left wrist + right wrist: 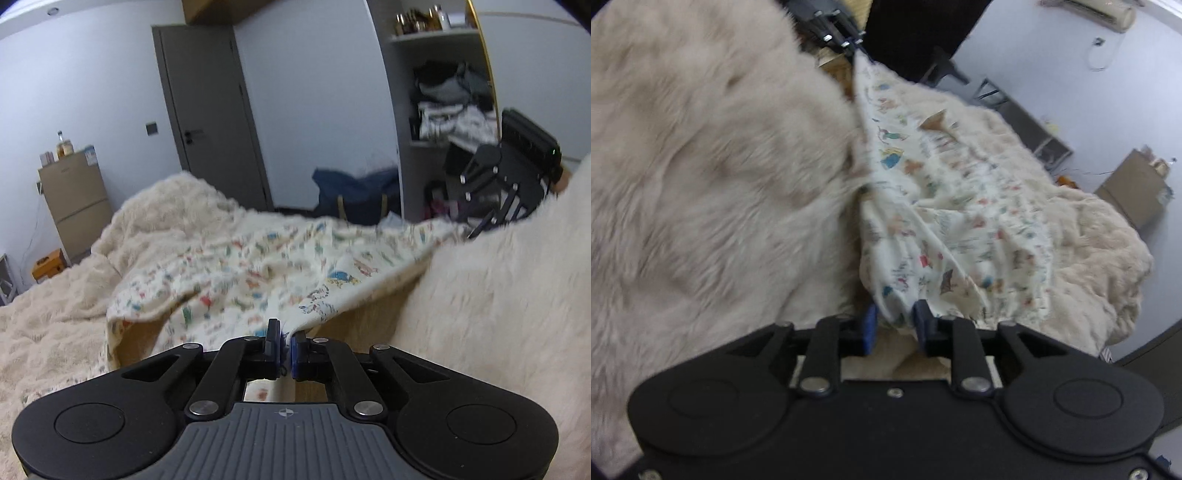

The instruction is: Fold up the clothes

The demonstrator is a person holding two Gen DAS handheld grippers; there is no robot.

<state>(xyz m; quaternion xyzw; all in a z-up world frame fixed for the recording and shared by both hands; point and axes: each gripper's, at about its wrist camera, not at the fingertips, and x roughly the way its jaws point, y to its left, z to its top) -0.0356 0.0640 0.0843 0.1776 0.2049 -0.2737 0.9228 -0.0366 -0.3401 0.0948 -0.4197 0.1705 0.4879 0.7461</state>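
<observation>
- Left gripper (283,345) pinches one edge of the printed garment (258,273).
- Right gripper (894,325) clamps another edge, above the fluffy blanket (701,166).

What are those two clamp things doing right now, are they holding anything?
Left gripper: closed, pinching an edge of the patterned cloth.
Right gripper: closed on a bunched part of the same patterned cloth, its fingers set wider apart.
</observation>
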